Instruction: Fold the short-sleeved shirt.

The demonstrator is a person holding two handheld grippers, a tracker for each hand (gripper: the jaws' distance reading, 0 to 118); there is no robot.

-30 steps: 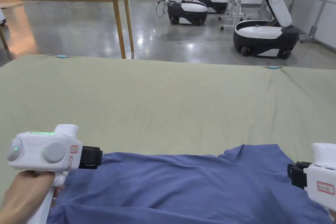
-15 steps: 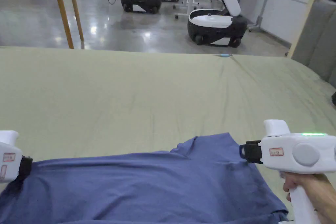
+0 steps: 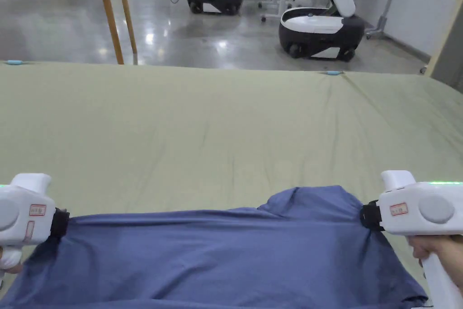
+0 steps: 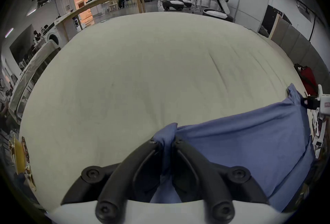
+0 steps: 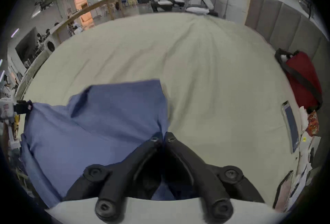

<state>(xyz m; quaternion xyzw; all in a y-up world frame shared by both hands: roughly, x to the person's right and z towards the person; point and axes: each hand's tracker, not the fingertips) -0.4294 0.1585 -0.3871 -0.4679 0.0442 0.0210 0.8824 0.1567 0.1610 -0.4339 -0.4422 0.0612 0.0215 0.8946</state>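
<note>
Two grippers hold the blue shirt [image 3: 217,255] stretched at the near edge of the green sheet [image 3: 226,129]. The left gripper [image 4: 165,141] pinches bunched cloth at its left end; the right gripper [image 5: 163,136] pinches its right end, beside a sleeve [image 3: 312,199].

- Head view looks down and forward across the green-covered tabletop [image 3: 226,120] (robots beyond).
- Both gripper views sit low, close behind their jaws, sharing the tabletop.

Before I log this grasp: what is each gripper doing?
Left gripper: shut on the shirt.
Right gripper: shut on the shirt.
</note>
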